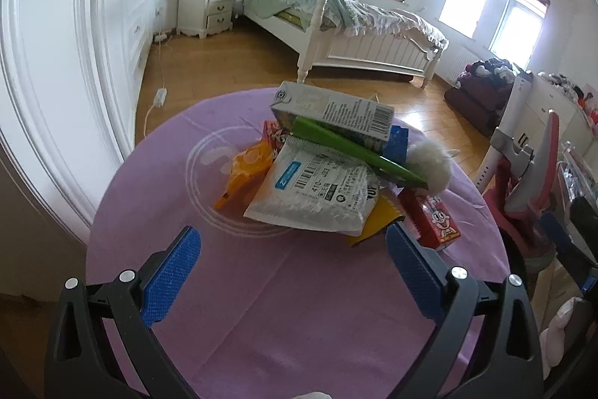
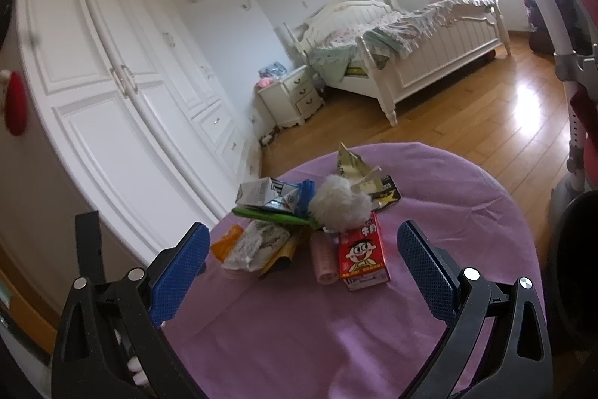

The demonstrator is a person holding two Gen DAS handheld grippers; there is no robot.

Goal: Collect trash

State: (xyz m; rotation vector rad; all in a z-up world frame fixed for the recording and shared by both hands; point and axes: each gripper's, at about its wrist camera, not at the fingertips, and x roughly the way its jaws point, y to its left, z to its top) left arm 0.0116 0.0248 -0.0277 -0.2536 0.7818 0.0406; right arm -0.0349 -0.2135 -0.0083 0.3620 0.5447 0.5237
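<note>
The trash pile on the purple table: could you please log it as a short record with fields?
surface: round table with purple cloth
pile top: grey-white carton lying on a green flat item
front of pile: white label pouch, orange wrapper
right side: red milk carton, upright; white fluffy ball
far side: crumpled gold-black wrapper
left hand-held gripper: open, empty, short of the pile
right hand-held gripper: open, empty

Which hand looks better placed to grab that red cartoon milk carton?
Probably the right tongs: open, with the red cartoon milk carton standing uncovered between their fingers. The left tongs, open too, see it off to one side.
</note>
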